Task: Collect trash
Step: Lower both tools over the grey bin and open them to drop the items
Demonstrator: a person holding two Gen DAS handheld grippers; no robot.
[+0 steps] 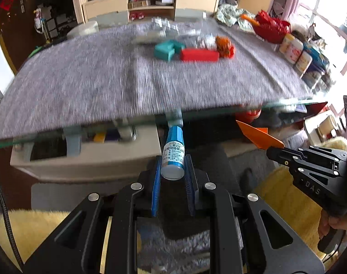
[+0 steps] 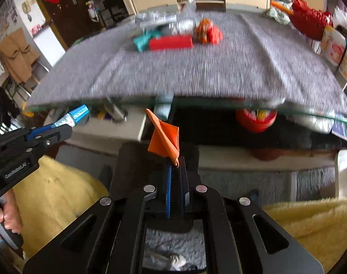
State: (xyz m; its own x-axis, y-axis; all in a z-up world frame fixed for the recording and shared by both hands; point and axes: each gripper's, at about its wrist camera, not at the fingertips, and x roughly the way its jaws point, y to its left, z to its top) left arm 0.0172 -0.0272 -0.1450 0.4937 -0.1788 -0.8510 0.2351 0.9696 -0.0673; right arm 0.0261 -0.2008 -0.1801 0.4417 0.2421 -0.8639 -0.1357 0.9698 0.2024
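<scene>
Left hand-held gripper (image 1: pixel 173 171), bottom centre of its own view, is clamped narrow on a small blue bottle (image 1: pixel 173 153), held by the base with the long neck sticking out forward. Risk: the grip is short and the body round, so a fast swing could pivot or drop it.

Right hand-held gripper (image 2: pixel 176 166) pinches one corner of a folded orange paper scrap (image 2: pixel 165 134), jaws fully together. Risk: the thin pinch could let the scrap slide or tear.

Both hang just short of the tabletop (image 2: pixel 196 73) near edge, over the floor gap and yellow fluffy cushions (image 2: pixel 57 194).

More trash sits well away at upper centre: teal box (image 2: pixel 142 40), red box (image 2: pixel 171 42), orange wrapper (image 2: pixel 205 30). Mid tabletop is open; the right edge is crowded with jars (image 2: pixel 335 50).
</scene>
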